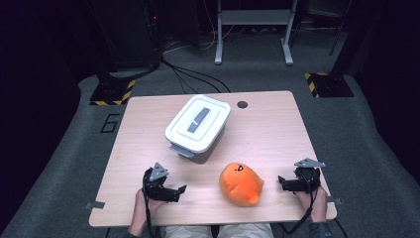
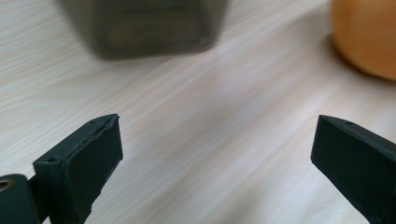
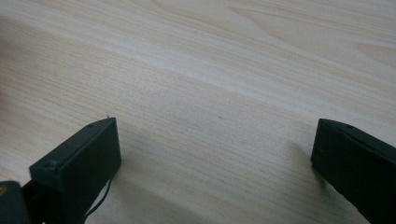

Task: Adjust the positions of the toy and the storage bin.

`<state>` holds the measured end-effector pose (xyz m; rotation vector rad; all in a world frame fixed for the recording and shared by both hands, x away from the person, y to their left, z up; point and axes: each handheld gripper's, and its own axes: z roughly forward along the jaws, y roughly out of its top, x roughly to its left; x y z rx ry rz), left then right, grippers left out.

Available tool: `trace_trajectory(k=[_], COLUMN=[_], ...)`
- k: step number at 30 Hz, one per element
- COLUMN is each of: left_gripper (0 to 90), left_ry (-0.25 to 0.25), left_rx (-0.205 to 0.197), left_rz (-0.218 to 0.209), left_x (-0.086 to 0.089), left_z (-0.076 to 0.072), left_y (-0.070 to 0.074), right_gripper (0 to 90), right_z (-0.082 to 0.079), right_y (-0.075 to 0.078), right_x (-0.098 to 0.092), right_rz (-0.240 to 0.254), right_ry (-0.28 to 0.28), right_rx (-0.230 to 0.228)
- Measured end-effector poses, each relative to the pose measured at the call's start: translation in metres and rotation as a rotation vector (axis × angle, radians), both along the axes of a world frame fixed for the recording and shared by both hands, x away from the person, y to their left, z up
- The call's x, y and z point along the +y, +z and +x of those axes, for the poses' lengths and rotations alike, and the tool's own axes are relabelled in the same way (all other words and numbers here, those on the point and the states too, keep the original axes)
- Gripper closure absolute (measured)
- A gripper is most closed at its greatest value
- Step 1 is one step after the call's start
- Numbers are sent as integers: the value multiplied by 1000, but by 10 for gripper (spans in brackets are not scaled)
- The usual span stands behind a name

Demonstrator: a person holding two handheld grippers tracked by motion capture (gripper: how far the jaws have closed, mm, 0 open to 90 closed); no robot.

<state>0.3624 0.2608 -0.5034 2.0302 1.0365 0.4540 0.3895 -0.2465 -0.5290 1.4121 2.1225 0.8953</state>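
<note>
An orange plush toy (image 1: 241,184) lies on the wooden table (image 1: 267,129) near its front edge, between my two grippers. A grey box with a closed white lid (image 1: 198,127) stands behind it, left of centre. My left gripper (image 1: 181,190) rests low at the front left, open, jaws pointing right toward the toy. In the left gripper view the left gripper (image 2: 215,149) holds nothing; the box (image 2: 149,25) is blurred ahead and the toy (image 2: 369,37) sits at the upper right. My right gripper (image 1: 280,181) is open just right of the toy. The right gripper (image 3: 215,149) has bare wood between its jaws.
A round cable hole (image 1: 242,104) sits at the table's back edge. Grey carpet surrounds the table, with cables (image 1: 188,74), a white desk frame (image 1: 252,29) and yellow-black striped bases (image 1: 327,84) beyond. The person's hands (image 1: 317,206) hold the grippers at the front edge.
</note>
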Motion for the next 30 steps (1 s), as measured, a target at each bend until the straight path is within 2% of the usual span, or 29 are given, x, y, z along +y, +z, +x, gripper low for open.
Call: trace_trajectory(k=[3, 7, 12, 14, 15, 16, 21, 22, 24, 26, 27, 30], left_gripper=[7, 6, 5, 2, 2, 0, 0, 0, 0, 0, 0, 0], left_ry=[80, 142, 161, 165, 166, 155, 149, 153, 144, 134, 145, 157], left_rx=[-4, -6, 17, 35, 60, 71, 71, 74, 69, 71, 69, 69], left_rz=[-8, 28, 50, 52, 56, 70, 95, 85, 94, 96, 85, 89], left_x=[13, 25, 32, 34, 34, 34, 33, 33, 34, 35, 34, 34], left_z=[4, 10, 15, 17, 18, 19, 20, 21, 25, 29, 31, 33], left_y=[-6, -13, -21, -25, -27, -27, -27, -27, -27, -27, -28, -27], right_gripper=[8, 8, 7, 8, 8, 8, 0, 0, 0, 0, 0, 0], right_z=[0, 0, 0, 0, 0, -1, -1, -1, -1, -5, -8, -14], right_y=[0, 0, 0, 0, 0, 0, 1, 1, 2, 6, 10, 20], right_x=[0, 0, 1, 1, 1, 2, 2, 2, 3, 5, 7, 14], right_rz=[-1, -2, 4, 2, 1, -2, -12, -17, -21, -5, 11, 38], right_ry=[-1, -4, -7, -9, -10, -13, -14, -7, -6, 4, 11, 48], right_rx=[-3, -3, -3, -3, -4, -7, -10, -7, -12, -44, -53, -66])
